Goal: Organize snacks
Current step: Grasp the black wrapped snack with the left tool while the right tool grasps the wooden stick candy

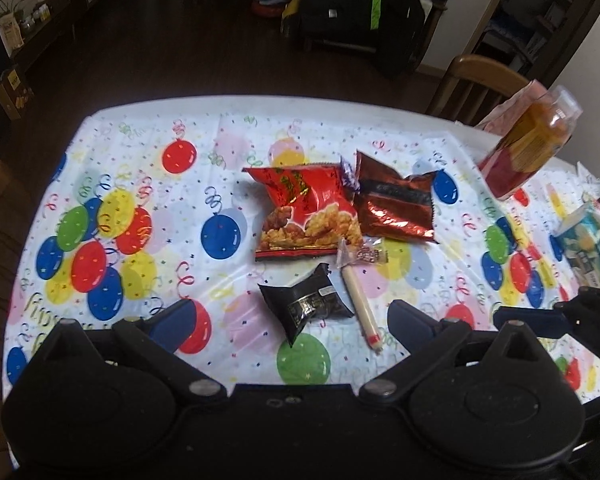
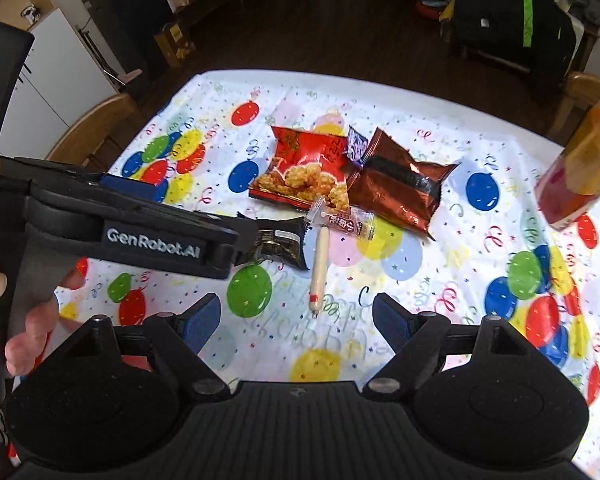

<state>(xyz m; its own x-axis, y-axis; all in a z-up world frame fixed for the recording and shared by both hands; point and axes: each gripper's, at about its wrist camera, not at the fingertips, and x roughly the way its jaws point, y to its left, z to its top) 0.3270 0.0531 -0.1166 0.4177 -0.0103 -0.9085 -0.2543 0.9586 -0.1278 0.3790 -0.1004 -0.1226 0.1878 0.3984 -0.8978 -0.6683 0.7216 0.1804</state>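
From my left wrist camera, my left gripper (image 1: 288,322) hangs released over the black packet (image 1: 306,306), snacks unsorted mid-table. From my right wrist camera, my right gripper (image 2: 296,318) gapes empty near the sausage stick (image 2: 319,266); next, I'd descend and pinch.

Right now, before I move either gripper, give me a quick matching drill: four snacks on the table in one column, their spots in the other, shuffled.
Things:
1. red snack bag
2. dark red foil bag
3. black packet
4. sausage stick

Places:
A. right of the black packet
B. nearest the left gripper, between its open fingers
C. right of the red snack bag, touching it
D. centre of the table, left of the foil bag

Pairs: 1-D, 2-C, 3-B, 4-A
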